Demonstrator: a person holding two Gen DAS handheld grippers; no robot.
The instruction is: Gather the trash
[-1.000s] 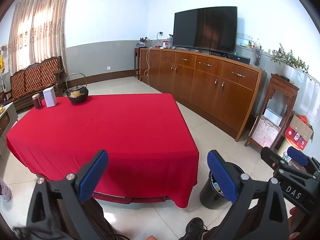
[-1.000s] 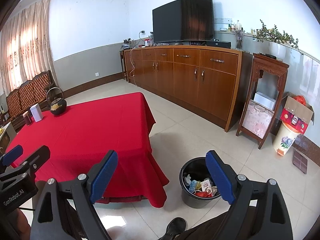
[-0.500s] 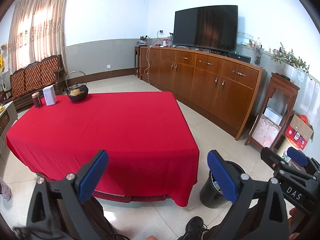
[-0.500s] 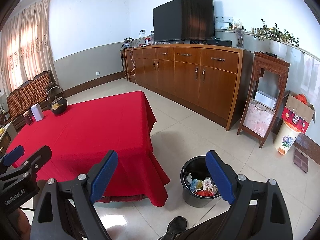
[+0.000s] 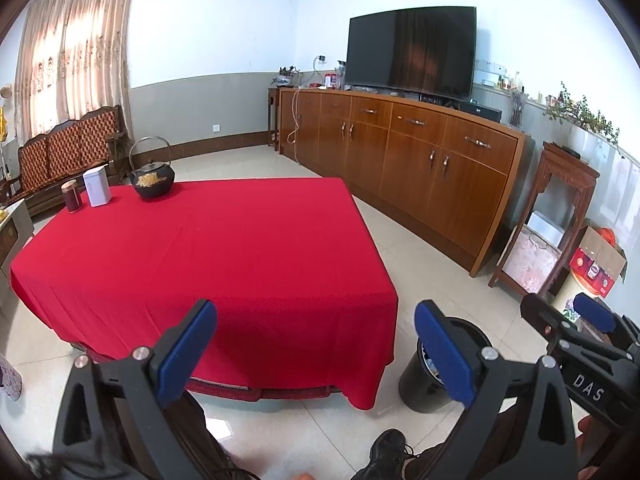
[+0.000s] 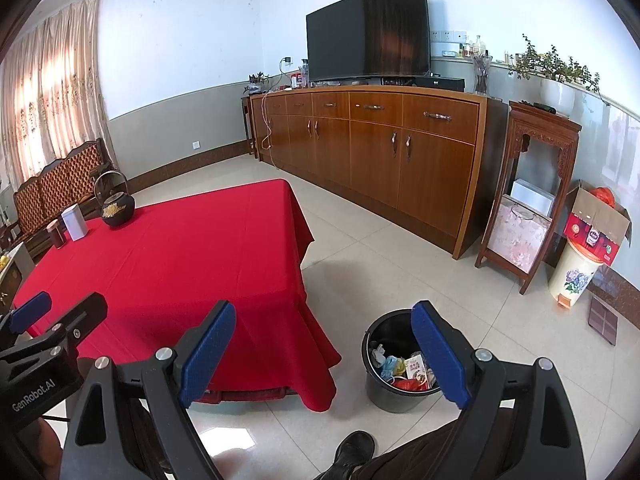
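The black trash bin (image 6: pixel 396 376) stood on the tiled floor just beside the near corner of the red-clothed table (image 6: pixel 192 264), with wrappers and scraps (image 6: pixel 404 368) inside it. I held my right gripper (image 6: pixel 320 354) above it, jaws spread wide and grasping nothing. My left gripper (image 5: pixel 316 350) hung over the table's edge, likewise spread and bare. A dark teapot (image 5: pixel 153 181), a white tin (image 5: pixel 97 186) and a small jar (image 5: pixel 72 197) sat at the table's far corner.

The right gripper (image 5: pixel 592 344) body reads "DAS"; the left gripper (image 6: pixel 40 336) body reads "GenRobot.AI".
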